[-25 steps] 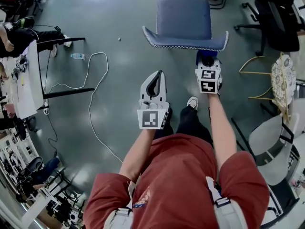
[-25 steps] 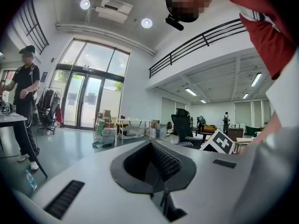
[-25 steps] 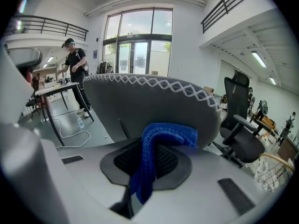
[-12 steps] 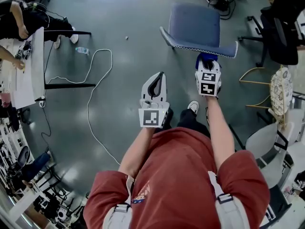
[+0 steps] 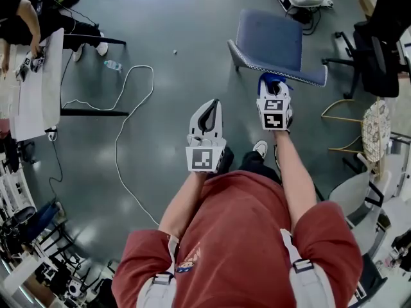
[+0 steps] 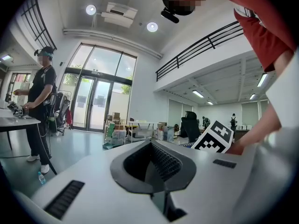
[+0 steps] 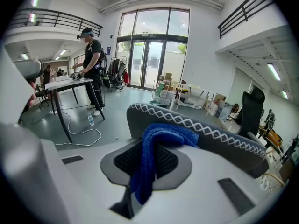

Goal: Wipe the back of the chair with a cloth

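Left gripper (image 5: 209, 108): jaws together, nothing in them. Right gripper (image 5: 275, 85): clamped on the cloth (image 7: 156, 143), which is blue, knitted and bunched, with its upper end folded over. The cloth sits just beside the chair (image 5: 270, 40) back's top edge; the chair is grey-blue with white zigzag stitching.

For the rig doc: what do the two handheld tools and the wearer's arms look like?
The left tool and right tool: white moulded shells, dark grey ribbed pads lining a teardrop opening. Each carries a cube of black-and-white square markers at the rear. No cables show. Arms bare below a red short-sleeved shirt.
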`<state>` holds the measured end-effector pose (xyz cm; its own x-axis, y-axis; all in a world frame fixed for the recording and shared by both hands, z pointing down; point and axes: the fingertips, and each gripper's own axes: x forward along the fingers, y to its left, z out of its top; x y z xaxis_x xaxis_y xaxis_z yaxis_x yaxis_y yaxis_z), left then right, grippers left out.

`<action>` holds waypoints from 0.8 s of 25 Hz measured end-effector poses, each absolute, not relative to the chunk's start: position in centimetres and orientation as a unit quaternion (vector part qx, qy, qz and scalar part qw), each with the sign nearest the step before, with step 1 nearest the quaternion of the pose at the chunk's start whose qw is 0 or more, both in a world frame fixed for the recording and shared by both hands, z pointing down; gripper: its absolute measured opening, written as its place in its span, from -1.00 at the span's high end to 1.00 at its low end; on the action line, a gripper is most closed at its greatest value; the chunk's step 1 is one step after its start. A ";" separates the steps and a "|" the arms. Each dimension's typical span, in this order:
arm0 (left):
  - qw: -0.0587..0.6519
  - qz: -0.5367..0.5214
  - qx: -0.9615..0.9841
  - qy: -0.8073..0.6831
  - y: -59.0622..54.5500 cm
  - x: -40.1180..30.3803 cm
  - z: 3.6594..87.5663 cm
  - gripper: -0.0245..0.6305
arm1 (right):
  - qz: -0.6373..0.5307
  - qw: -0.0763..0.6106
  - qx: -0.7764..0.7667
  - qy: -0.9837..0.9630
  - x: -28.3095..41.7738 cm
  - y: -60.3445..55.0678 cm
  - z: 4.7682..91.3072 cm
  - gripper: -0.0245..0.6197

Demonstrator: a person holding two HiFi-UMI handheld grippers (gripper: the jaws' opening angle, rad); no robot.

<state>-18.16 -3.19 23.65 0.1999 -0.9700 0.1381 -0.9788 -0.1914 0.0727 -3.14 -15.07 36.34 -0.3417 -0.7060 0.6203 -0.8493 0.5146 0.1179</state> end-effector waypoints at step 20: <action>0.056 0.054 0.759 -0.647 -1.8 -25.9 22.9 0.88 | 0.146 0.285 0.466 -0.825 -12.6 -15.2 37.4 0.73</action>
